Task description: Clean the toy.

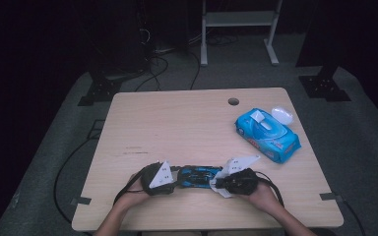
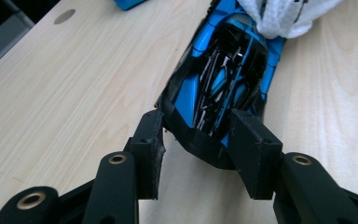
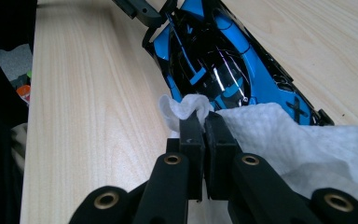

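Bench setup: a blue and black toy race car (image 1: pixel 195 176) lies on the wooden table (image 1: pixel 177 123) near the person's edge, between the two grippers.

Left gripper (image 2: pixel 196 135): jaws stand either side of one end of the car, partly closed around its dark tail piece. The right-hand pad sits against the bodywork; the left-hand pad is at the corner of the body, contact there not fully clear. Read as a steadying hold on the car.

Right gripper (image 3: pixel 200 123): jaws pinched tight on a bunched white wet wipe (image 3: pixel 279 126), which drapes over the other end of the car beside the glossy cockpit. In the high view the wipe (image 1: pixel 224 178) shows as a white patch at the car's right end.

Wipe pack (image 1: pixel 267 134), blue, lies well apart toward the far right of the table with its flap lid (image 1: pixel 282 115) open.

Progress (judgement): wipe already out of the pack and in hand, car pinned, wipe on the bodywork, so cleaning is under way at one end. Left to do: work along the cockpit and toward the held end, probably the sides too. No visible dirt to tell cleaned surface from uncleaned. Pack lid not yet closed.
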`<state>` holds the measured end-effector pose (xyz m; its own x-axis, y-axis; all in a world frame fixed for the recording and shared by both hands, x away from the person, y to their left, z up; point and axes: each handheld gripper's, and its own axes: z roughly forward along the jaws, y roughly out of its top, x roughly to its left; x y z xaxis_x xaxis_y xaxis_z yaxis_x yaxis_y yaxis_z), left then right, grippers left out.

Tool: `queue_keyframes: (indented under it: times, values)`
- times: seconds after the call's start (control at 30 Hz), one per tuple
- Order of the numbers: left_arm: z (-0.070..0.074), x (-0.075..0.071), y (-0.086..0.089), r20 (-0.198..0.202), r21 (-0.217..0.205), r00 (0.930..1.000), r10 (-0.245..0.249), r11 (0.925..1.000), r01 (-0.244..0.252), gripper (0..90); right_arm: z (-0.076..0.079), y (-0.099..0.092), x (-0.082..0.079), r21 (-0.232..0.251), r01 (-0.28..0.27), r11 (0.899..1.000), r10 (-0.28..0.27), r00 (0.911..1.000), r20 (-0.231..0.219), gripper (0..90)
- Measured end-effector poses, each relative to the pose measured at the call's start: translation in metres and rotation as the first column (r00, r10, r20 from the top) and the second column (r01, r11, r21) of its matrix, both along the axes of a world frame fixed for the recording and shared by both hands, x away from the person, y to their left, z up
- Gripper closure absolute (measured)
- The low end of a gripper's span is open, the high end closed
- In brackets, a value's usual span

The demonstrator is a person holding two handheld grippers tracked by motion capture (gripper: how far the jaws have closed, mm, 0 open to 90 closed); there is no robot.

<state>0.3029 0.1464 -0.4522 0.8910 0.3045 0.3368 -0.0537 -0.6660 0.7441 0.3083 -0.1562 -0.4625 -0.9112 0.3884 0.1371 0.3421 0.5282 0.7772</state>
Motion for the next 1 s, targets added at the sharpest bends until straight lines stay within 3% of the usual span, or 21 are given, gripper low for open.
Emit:
queue_keyframes:
  times: [0.13,0.3,0.43,0.5,0.67,0.9,1.0]
  values:
    - [0.001,-0.001,0.002,-0.018,0.01,0.9991,-0.038,0.9992,0.038,56.9,-0.001,0.0,-0.003,-0.001,-0.003,1.0,0.003,1.0,0.001,86.8]
    - [0.004,-0.001,0.008,-0.052,-0.021,0.9945,-0.091,0.9957,0.09,56.1,-0.003,0.002,-0.008,-0.011,-0.017,1.0,0.017,0.9998,-0.008,86.9]
    - [0.003,-0.004,0.005,-0.074,0.002,0.9873,-0.14,0.9901,0.141,55.9,-0.013,0.007,-0.01,-0.093,-0.03,0.995,0.028,0.9993,-0.024,86.4]
    - [0.002,-0.004,0.004,-0.071,0.007,0.9876,-0.14,0.9901,0.14,54.9,-0.015,0.007,-0.01,-0.087,-0.028,0.996,0.026,0.9995,-0.018,86.4]
    - [0.002,-0.005,0.004,-0.106,-0.005,0.9755,-0.193,0.9811,0.193,54.7,-0.014,0.004,-0.007,-0.082,-0.012,0.997,0.01,0.9997,-0.022,86.4]
    - [0.004,-0.004,0.006,-0.148,-0.029,0.9621,-0.229,0.9734,0.227,52.8,-0.015,0.002,-0.008,-0.07,-0.01,0.997,0.008,0.9994,-0.035,86.1]
    - [0.005,-0.002,0.008,-0.161,-0.049,0.9678,-0.193,0.981,0.188,45.2,-0.012,-0.001,-0.009,-0.058,-0.007,0.998,0.005,0.9995,-0.032,86.1]
